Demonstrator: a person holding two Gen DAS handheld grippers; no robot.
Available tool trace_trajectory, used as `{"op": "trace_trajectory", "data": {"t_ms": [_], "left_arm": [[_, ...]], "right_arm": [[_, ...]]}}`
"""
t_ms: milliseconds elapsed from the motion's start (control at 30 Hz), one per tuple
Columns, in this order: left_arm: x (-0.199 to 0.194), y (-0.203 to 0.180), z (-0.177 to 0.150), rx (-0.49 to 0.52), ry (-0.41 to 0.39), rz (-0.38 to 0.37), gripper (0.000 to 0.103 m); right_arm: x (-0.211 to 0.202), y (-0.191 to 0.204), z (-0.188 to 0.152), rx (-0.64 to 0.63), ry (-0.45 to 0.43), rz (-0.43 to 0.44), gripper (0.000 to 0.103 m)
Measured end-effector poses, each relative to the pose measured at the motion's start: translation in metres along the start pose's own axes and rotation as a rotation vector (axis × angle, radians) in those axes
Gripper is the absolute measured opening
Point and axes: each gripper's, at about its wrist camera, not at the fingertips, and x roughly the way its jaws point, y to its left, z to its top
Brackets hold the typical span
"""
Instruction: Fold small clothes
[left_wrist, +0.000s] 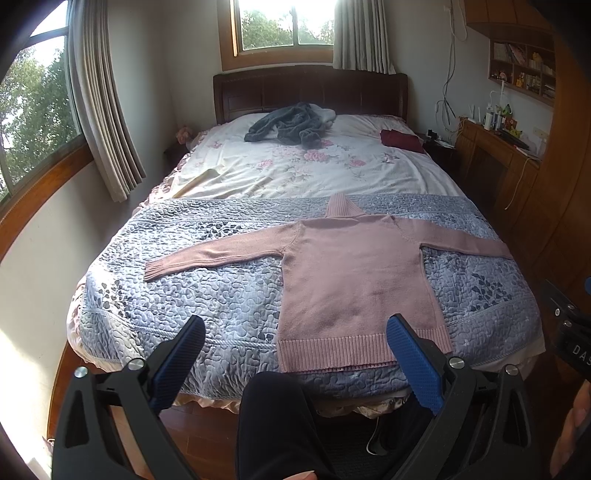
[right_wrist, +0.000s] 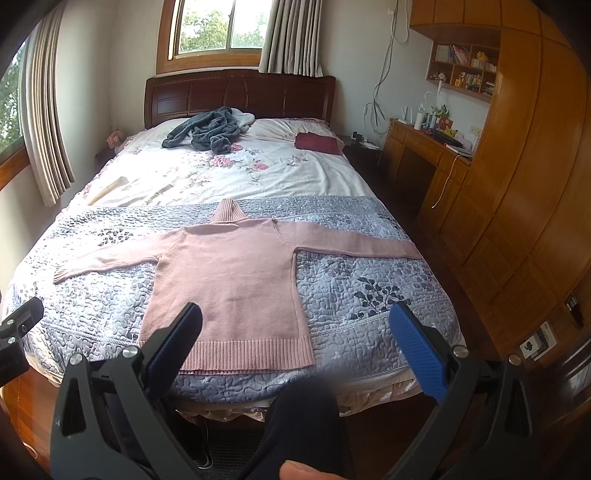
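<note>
A pink turtleneck sweater (left_wrist: 351, 273) (right_wrist: 229, 273) lies flat on the grey-blue quilt (left_wrist: 207, 295) (right_wrist: 354, 273) at the foot of the bed, both sleeves spread out sideways and the ribbed hem nearest me. My left gripper (left_wrist: 295, 332) hangs open above the foot of the bed, short of the hem, with nothing between its blue pads. My right gripper (right_wrist: 295, 321) is also open and empty, held back over the hem's right corner. Neither touches the sweater.
A dark grey garment (left_wrist: 288, 125) (right_wrist: 207, 129) lies crumpled near the headboard, and a folded maroon cloth (left_wrist: 402, 140) (right_wrist: 317, 142) rests at the bed's far right. A person's dark-trousered leg (left_wrist: 277, 417) (right_wrist: 299, 424) stands at the bed's foot. A wooden desk and wardrobe (right_wrist: 517, 206) line the right side.
</note>
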Motion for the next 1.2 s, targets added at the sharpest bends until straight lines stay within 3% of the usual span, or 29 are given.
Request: {"op": "trace_trajectory", "data": {"t_ms": [467, 800, 900, 967, 1067, 1200], "left_arm": [[0.003, 0.002, -0.001, -0.001, 0.004, -0.002, 0.099], [0.038, 0.004, 0.008, -0.031, 0.039, -0.008, 0.099], [0.056, 0.002, 0.013, -0.033, 0.039, 0.001, 0.099], [0.068, -0.002, 0.016, -0.023, 0.050, -0.011, 0.099], [0.092, -0.011, 0.019, -0.005, 0.051, -0.062, 0.099], [0.132, -0.021, 0.022, -0.033, 0.068, -0.167, 0.099]], "right_arm": [[0.002, -0.001, 0.000, -0.001, 0.008, -0.003, 0.100], [0.031, -0.007, 0.007, -0.003, 0.018, -0.023, 0.100], [0.050, -0.017, 0.009, -0.001, 0.007, -0.013, 0.100], [0.069, -0.027, 0.010, 0.022, 0.007, 0.051, 0.100], [0.108, -0.056, 0.012, 0.131, 0.011, 0.178, 0.100], [0.183, -0.100, 0.019, 0.242, 0.114, 0.209, 0.100]]}}
